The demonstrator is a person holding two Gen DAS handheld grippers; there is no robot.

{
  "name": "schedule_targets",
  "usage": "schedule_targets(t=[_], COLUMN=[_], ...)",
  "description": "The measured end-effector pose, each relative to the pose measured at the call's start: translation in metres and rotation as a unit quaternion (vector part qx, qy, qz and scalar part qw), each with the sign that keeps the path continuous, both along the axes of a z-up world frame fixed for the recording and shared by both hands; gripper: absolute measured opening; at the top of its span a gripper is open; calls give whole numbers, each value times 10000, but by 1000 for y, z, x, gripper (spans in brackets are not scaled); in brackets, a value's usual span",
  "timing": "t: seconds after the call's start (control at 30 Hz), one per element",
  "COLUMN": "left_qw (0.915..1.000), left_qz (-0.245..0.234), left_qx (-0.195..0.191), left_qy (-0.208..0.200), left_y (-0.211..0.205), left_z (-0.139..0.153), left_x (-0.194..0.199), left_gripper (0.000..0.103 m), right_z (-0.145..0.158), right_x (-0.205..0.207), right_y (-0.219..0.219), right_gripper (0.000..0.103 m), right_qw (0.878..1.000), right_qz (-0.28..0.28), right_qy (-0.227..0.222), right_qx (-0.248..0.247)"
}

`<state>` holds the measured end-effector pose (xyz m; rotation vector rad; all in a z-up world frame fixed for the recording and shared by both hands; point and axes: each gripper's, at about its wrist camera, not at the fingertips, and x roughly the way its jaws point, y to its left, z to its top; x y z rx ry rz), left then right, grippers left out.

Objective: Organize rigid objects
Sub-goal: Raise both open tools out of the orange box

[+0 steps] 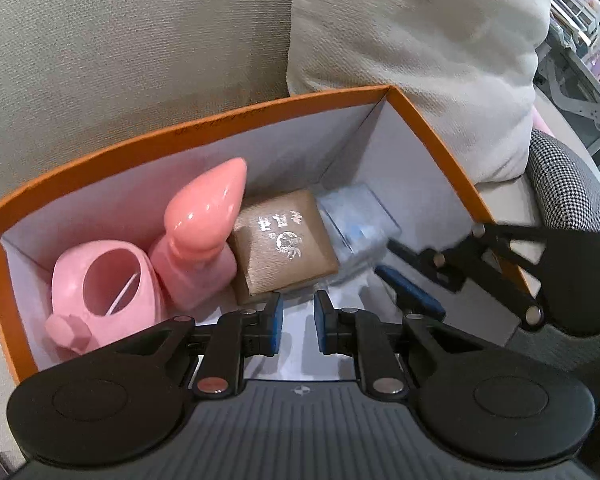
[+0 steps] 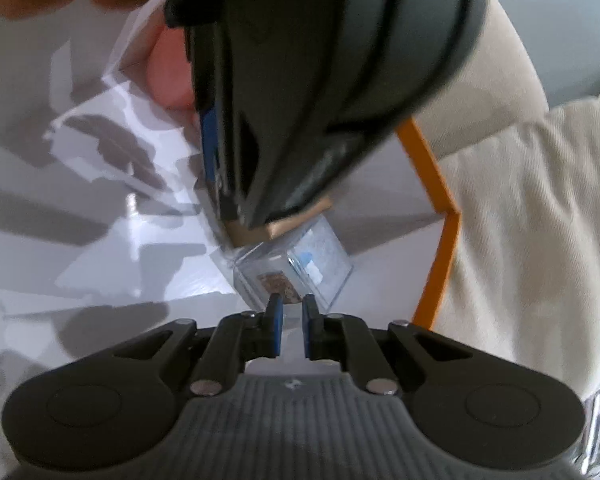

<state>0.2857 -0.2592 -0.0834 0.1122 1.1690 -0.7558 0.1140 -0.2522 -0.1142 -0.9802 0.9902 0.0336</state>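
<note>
Orange-rimmed cardboard box (image 1: pixel 260 110), white inside, open-topped, resting on beige upholstery; taken as the landmark for all entries below.

Contents, along the box floor from its left end wall: pink ring-shaped plastic holder (image 1: pixel 104 284); pink bulb-topped plastic bottle (image 1: pixel 196 240), its long axis leaning toward the far wall; brown square gift box with silver print (image 1: pixel 284 248), touching or just beside the bottle; clear rectangular plastic case (image 1: pixel 358 224), nearest the box's right wall, set against the brown box.

Relation governing the next move, as judged: the clear case lies directly ahead of the right claw (image 2: pixel 288 312), just beyond its tips, long side running toward the right wall. Right claw is the nearer of the two; it enters over the box's right wall.

Left claw (image 1: pixel 296 320): above the near wall, opposite the brown box, blue pads drawn close together, nothing between them.

Right claw: pads likewise nearly together, empty; whether the tips touch the case cannot be told.
</note>
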Motion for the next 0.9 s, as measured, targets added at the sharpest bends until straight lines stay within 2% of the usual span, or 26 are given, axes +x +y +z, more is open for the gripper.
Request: schedule_targets(t=[0.13, 0.3, 0.53, 0.7, 0.9], left_qw=[9999, 9997, 9997, 9995, 9998], left_qz=[39, 91, 145, 78, 117], left_qx=[-22, -99, -34, 31, -30], left_qy=[112, 217, 211, 310, 183], left_y=[1, 4, 11, 16, 33], left_z=[-3, -8, -6, -2, 18], left_x=[6, 10, 6, -1, -19], left_gripper=[16, 16, 16, 17, 17], right_z=[-5, -10, -13, 1, 20], right_x=[12, 5, 5, 12, 2], right_y=[-5, -5, -9, -5, -2], right_gripper=[8, 8, 8, 8, 8], right_qw=[9998, 9992, 9993, 9992, 9992], right_qz=[124, 214, 251, 348, 353], right_qy=[-75, -195, -190, -87, -147], right_qx=[-155, -259, -221, -160, -68])
